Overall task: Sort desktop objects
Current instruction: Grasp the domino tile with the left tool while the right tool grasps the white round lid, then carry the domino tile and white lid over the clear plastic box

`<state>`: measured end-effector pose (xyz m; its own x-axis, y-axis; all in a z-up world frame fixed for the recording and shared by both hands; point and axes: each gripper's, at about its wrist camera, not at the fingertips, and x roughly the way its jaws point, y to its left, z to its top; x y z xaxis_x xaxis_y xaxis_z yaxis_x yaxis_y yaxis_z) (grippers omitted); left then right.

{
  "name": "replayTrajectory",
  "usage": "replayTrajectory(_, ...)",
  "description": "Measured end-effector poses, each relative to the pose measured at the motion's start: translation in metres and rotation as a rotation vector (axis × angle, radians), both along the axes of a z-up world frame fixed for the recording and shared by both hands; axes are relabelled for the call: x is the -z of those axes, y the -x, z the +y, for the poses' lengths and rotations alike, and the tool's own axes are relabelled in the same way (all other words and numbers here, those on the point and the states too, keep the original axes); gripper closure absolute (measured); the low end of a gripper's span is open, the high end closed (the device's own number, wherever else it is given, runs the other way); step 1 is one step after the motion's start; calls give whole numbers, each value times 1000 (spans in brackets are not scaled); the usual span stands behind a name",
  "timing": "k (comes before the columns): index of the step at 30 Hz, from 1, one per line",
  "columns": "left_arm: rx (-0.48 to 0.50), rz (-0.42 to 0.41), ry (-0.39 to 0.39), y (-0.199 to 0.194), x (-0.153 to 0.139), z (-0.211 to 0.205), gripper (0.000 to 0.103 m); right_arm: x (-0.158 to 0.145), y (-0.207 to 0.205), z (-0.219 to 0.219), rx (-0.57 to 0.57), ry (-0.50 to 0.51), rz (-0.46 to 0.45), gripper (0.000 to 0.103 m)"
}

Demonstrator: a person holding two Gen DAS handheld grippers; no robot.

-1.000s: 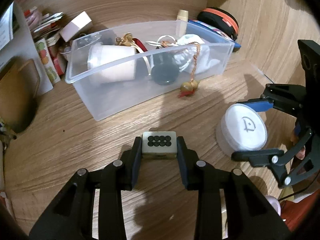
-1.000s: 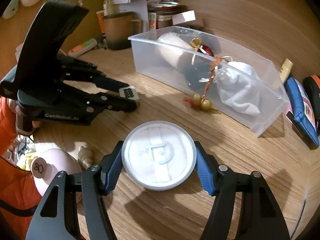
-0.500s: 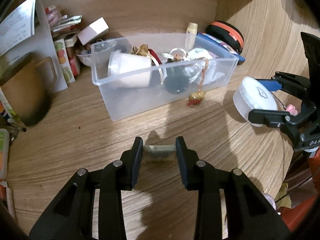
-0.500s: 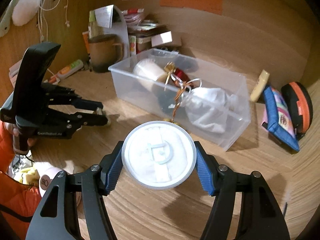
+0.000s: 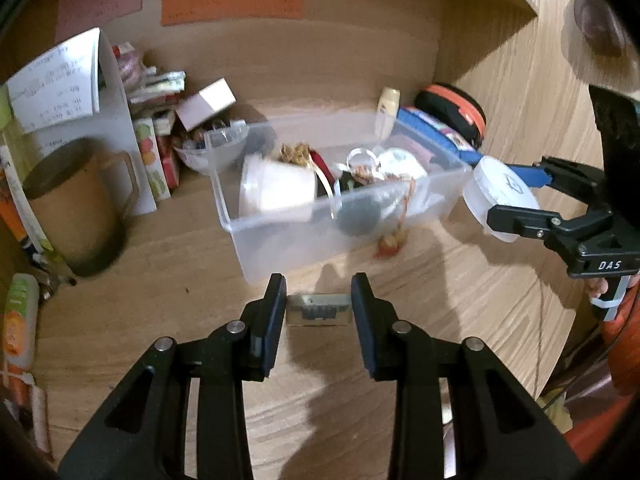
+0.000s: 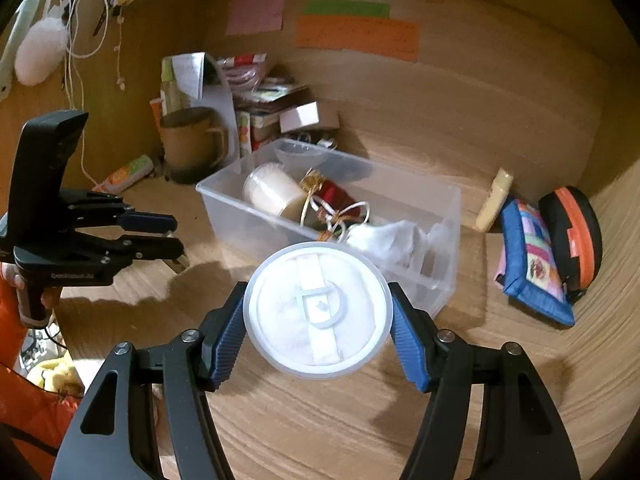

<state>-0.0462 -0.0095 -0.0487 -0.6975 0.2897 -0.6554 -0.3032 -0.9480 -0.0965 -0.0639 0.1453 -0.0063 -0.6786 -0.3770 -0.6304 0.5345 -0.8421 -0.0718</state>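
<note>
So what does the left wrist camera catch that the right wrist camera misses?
Left view only: the little tile seen head-on, clamped in the left claw, and the right claw from the side.

Right view only: the round white tub's lid face-on between the right claw's blue pads, and the white fluffy thing hanging at upper left.

Both: the clear bin, brown mug, blue pouch and coloured wall notes.
</note>
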Motion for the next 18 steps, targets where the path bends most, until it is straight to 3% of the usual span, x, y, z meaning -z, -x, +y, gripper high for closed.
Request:
replayTrajectory(11,-9,86,-29,23,-54,-12,70,-22,26,7,14,41,39,40)
replayTrajectory(18,1,88,-24,50,-61,-10,70,-27,52,8,21,46,43,40)
